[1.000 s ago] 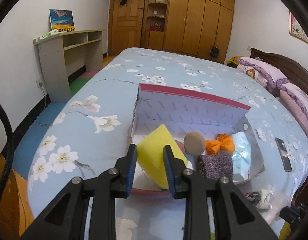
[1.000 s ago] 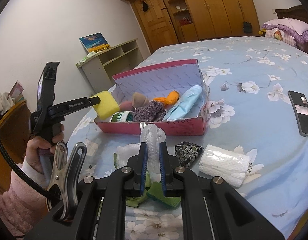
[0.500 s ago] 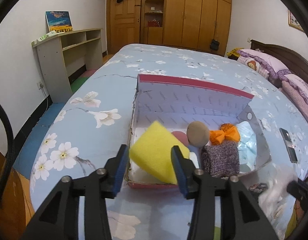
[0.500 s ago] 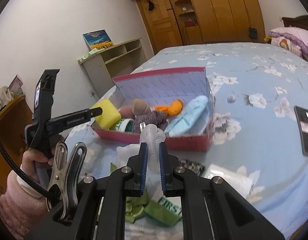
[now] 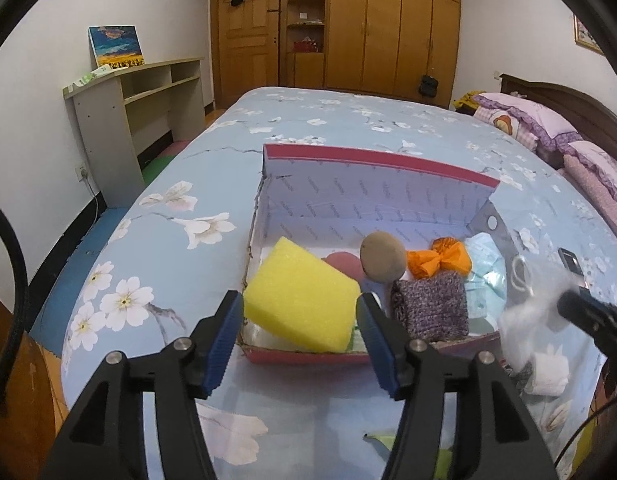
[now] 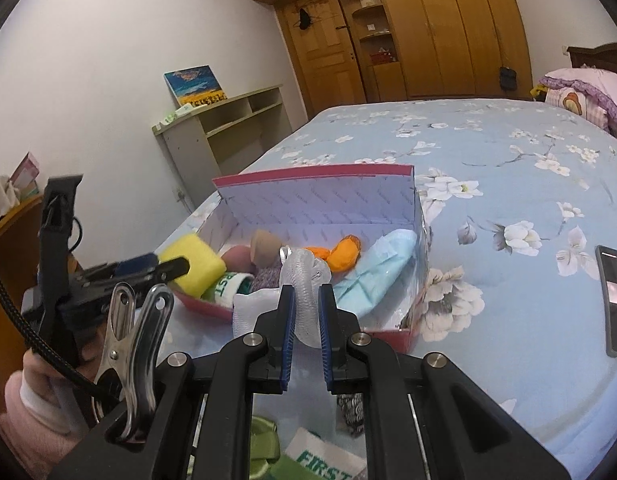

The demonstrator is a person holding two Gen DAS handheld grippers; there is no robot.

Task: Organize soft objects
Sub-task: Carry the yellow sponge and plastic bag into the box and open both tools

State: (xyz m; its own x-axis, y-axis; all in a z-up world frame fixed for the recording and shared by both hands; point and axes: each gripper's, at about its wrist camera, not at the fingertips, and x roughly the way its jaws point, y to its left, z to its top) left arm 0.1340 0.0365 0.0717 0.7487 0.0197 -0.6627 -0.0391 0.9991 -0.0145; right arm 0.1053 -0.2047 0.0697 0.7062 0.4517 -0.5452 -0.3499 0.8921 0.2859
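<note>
At the lower centre of the left wrist view, the left gripper (image 5: pixel 300 336) has its jaws opening: a second ago the blue pads pinched the yellow sponge (image 5: pixel 302 300) tightly, and now they stand wide, with a visible gap on each side of it. The sponge sits between them, tilted, at the near left corner of the red box (image 5: pixel 380 160), and it looks larger and squarer than when it was squeezed. Whether it rests on the box floor I cannot tell.

The rest of the box's contents lie as before: a tan ball (image 5: pixel 382 256) at centre, an orange bow (image 5: pixel 438 262) to its right, a purple knit piece (image 5: pixel 430 306) below these, and a pale blue cloth (image 5: pixel 484 264) against the right wall.

In the right wrist view, the right gripper (image 6: pixel 307 316) at lower centre stays clamped narrowly on a white ruffled cloth (image 6: pixel 304 276), which now hangs over the box's near edge; a second ago it was low over the bedspread (image 6: pixel 508 168), short of the box. The same cloth shows as a white blur at the right edge of the left wrist view. A phone (image 6: pixel 614 300) lies at the right edge.
</note>
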